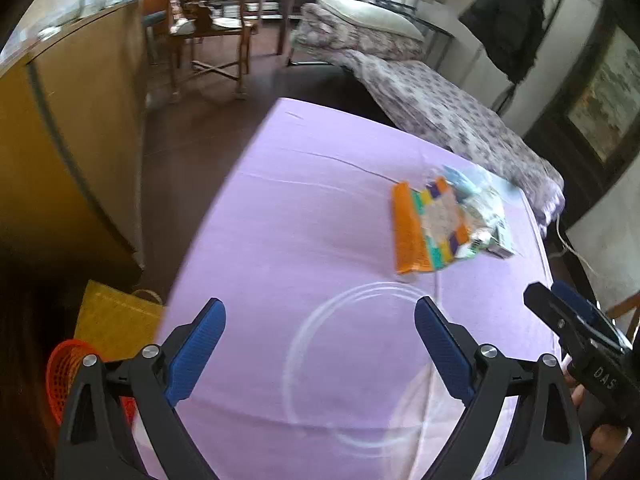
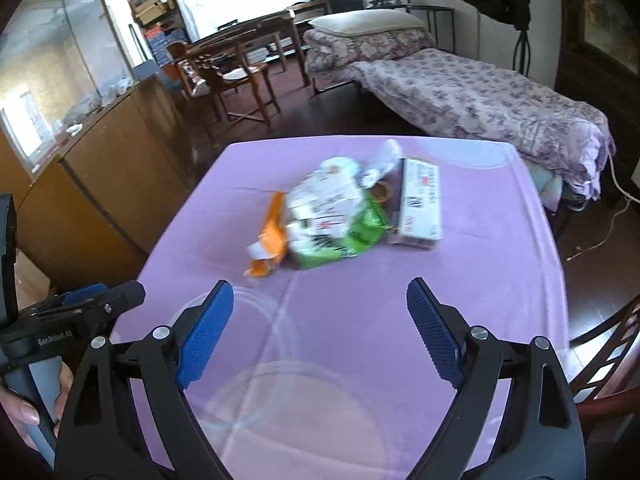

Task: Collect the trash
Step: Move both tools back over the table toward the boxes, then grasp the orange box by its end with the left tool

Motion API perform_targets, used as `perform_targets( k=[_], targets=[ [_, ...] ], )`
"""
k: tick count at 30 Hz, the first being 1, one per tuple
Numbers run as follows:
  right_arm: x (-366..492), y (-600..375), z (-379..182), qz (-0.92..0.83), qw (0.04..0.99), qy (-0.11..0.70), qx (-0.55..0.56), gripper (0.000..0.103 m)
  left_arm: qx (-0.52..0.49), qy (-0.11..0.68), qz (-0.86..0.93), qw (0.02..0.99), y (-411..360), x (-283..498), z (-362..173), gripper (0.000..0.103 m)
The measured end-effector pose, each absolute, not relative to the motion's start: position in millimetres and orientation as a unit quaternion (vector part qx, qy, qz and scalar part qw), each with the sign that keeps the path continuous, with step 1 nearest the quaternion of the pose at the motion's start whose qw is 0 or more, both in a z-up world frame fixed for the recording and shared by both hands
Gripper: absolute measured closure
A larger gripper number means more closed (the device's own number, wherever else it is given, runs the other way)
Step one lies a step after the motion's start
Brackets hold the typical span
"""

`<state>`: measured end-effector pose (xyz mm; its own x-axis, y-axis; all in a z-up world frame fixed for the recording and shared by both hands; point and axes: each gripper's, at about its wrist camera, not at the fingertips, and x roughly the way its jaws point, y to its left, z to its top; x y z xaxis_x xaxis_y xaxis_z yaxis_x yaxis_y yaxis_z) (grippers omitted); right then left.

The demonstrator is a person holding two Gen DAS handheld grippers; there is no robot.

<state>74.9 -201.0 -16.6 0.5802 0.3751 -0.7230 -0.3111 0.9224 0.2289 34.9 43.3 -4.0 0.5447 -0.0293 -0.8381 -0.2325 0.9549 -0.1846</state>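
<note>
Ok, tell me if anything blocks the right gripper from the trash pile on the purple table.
Nothing visible does. The open right gripper faces the pile of crumpled wrappers and cartons across bare purple tablecloth; only a faint clear round dish sits below the fingers.

Bare cloth (image 2: 344,300) before trash heap (image 2: 336,216).

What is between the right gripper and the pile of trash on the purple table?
Mostly bare purple tablecloth. The right wrist view shows the open right gripper apart from the trash pile; only a clear round dish rim, low left, lies on that stretch.
</note>
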Motion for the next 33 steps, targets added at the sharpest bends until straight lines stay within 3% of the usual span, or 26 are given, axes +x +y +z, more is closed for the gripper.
perform_targets(
  k=[17,20,27,31,33],
  targets=[
    [99,-254,-29,0.126,0.896,0.420,0.075,0.017,-0.040,0.501,-0.008,0.865,-40,89,-42,0.012],
    [100,-257,-29,0.126,0.894,0.423,0.080,0.017,-0.025,0.499,-0.013,0.866,-47,97,-46,0.024],
    [101,-260,-30,0.129,0.890,0.427,0.093,0.017,0.000,0.497,-0.014,0.868,-58,113,-55,0.035],
    [102,-261,-33,0.128,0.887,0.433,0.097,0.017,0.008,0.504,-0.014,0.863,-59,121,-62,0.060],
    [103,-262,-33,0.129,0.885,0.435,0.102,0.017,-0.001,0.507,-0.014,0.862,-54,122,-63,0.062]
  ],
)
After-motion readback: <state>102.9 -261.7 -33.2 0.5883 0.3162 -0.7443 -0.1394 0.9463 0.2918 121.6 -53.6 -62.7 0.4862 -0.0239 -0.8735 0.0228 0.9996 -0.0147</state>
